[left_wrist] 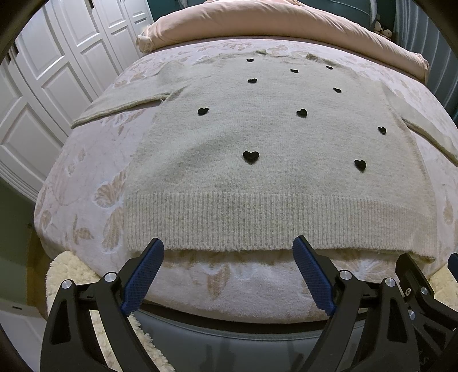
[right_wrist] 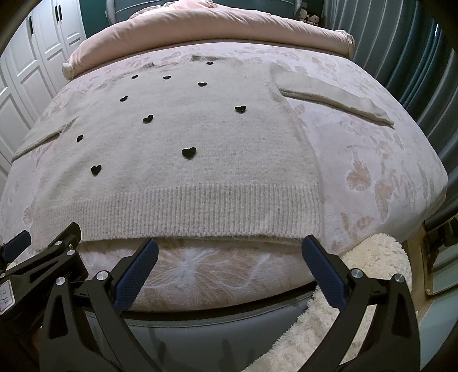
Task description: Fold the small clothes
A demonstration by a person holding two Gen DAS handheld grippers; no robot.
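A cream knitted sweater [left_wrist: 257,137] with small black hearts lies flat on the bed, ribbed hem toward me, both sleeves spread sideways. It also shows in the right wrist view [right_wrist: 186,148]. My left gripper [left_wrist: 229,249] is open and empty, its blue-padded fingertips just short of the hem's left half. My right gripper [right_wrist: 230,247] is open and empty, fingertips just short of the hem's right half. The right gripper's body shows at the right edge of the left wrist view [left_wrist: 415,280]; the left gripper's body shows at the left edge of the right wrist view [right_wrist: 43,257].
The bed has a pale pink floral cover [left_wrist: 86,177] and a folded pink duvet [left_wrist: 257,25] at the far end. White wardrobe doors [left_wrist: 43,85] stand left. A fluffy cream rug [right_wrist: 357,286] lies by the bed. Dark teal curtains [right_wrist: 415,71] hang right.
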